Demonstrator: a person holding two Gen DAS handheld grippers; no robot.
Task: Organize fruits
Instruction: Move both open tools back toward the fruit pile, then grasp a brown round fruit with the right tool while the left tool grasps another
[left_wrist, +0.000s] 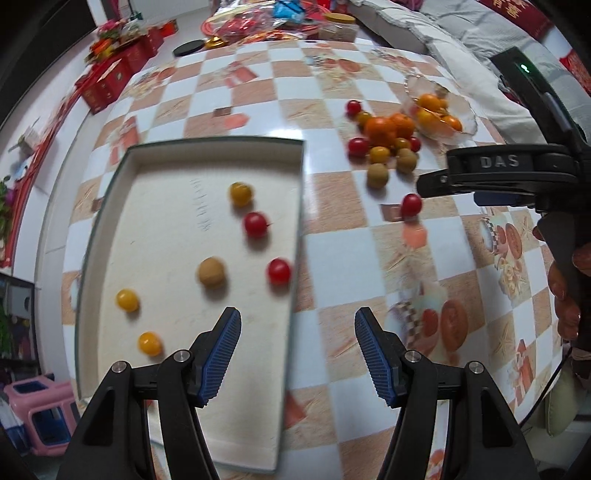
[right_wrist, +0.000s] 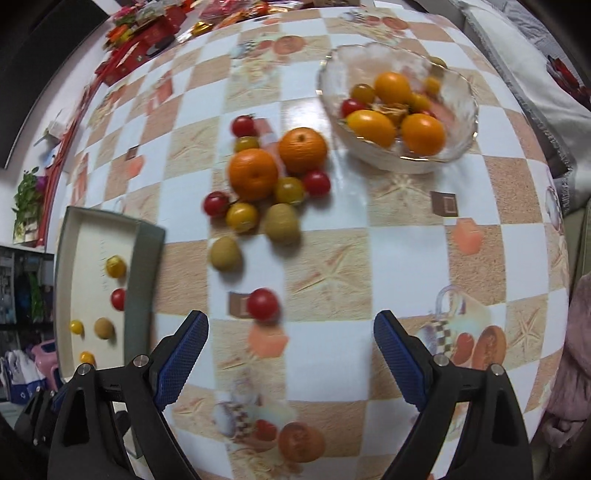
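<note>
Hovering nearly straight down over the surface (right_wrist: 332, 258), the right claw (right_wrist: 291, 354) is standing spread and empty, a lone red tomato (right_wrist: 263, 303) lying just ahead. Being small, smooth, soft and prone to rolling, it is likely needing a gentle pinch across its middle. Beyond, the pile (right_wrist: 266, 184) and bowl (right_wrist: 469, 122) are waiting; the left claw (left_wrist: 298, 354), half-spread and empty, is hanging over the tray (left_wrist: 110, 206).

Only legible text: "DAS" in raised letters on the black right gripper (left_wrist: 498, 173) body at 3 o'clock in left wrist view; red fabric characters at 1 o'clock unreadable.
</note>
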